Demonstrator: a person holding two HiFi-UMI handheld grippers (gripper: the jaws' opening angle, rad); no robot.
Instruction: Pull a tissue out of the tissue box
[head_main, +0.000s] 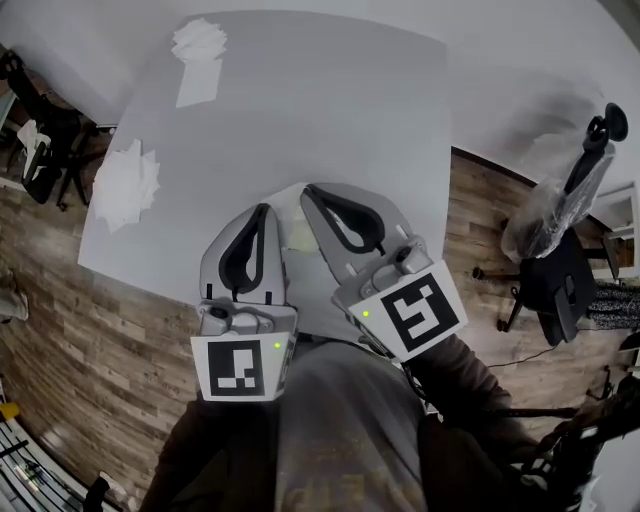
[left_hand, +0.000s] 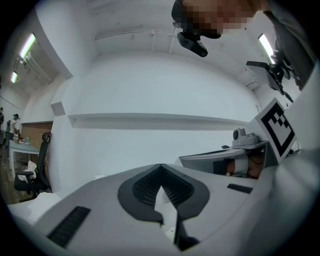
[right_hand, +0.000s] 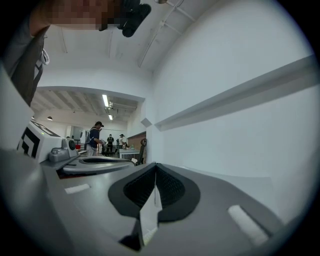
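A white tissue box (head_main: 199, 82) lies at the far left of the white table (head_main: 330, 110), with a crumpled tuft of tissue (head_main: 198, 40) at its far end. Loose white tissues (head_main: 125, 185) are heaped near the table's left edge. Both grippers hang close to my body over the table's near edge, far from the box. My left gripper (head_main: 265, 208) (left_hand: 160, 166) is shut, tips touching, nothing held. Beside it, my right gripper (head_main: 308, 190) (right_hand: 155, 165) is also shut and empty. A small pale object (head_main: 298, 236) shows between them, mostly hidden.
A black office chair (head_main: 560, 270) stands on the wood floor at the right, and dark chairs (head_main: 45, 150) stand at the left. Both gripper views face a white wall. People (right_hand: 95, 137) stand far back in the right gripper view.
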